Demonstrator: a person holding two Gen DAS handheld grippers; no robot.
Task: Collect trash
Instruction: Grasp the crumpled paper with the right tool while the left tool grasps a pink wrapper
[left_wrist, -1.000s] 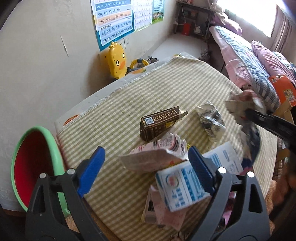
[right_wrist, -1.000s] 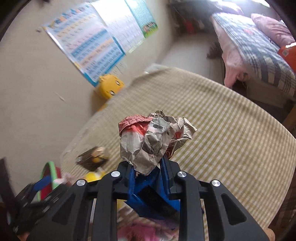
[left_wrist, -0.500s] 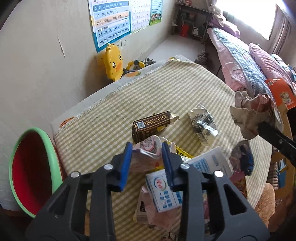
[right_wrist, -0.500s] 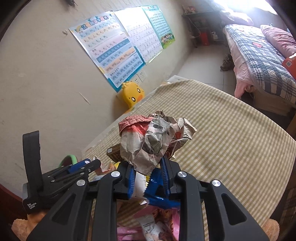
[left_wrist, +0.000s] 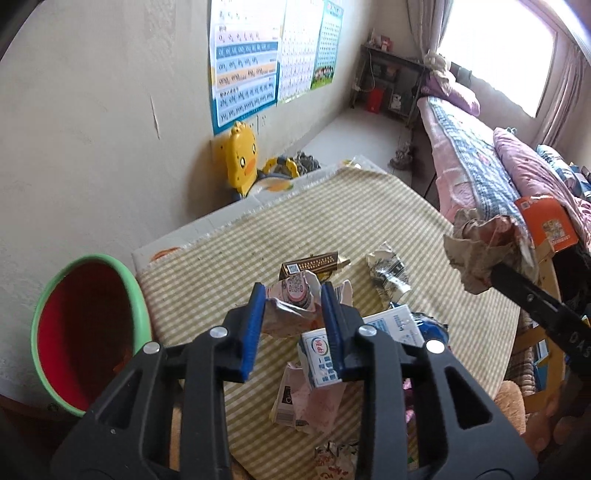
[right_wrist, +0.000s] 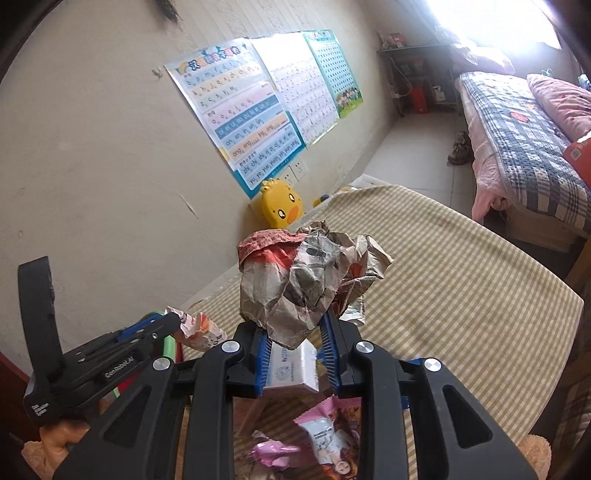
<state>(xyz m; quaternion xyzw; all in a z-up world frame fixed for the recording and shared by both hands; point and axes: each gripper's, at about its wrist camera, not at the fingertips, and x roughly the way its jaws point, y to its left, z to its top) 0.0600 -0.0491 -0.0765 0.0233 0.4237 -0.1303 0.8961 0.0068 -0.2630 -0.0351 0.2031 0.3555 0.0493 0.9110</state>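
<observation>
The left gripper (left_wrist: 293, 308) is clamped on a crumpled pink-and-white wrapper (left_wrist: 291, 302), lifted above the checked yellow tablecloth (left_wrist: 295, 229). The right gripper (right_wrist: 295, 334) pinches a crumpled brown paper ball (right_wrist: 306, 280) protruding beyond its blue pads (right_wrist: 263, 363).

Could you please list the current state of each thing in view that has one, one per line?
Left tongs: shut on a crumpled pink carton, lifted off the table.
Right tongs: shut on a crumpled paper ball, held above the table.
Red bin: open.
Brown carton: lying on the tablecloth, flap open.
Blue-and-white carton: lying flat on the table.
Silver wrapper: crumpled, on the cloth.
</observation>
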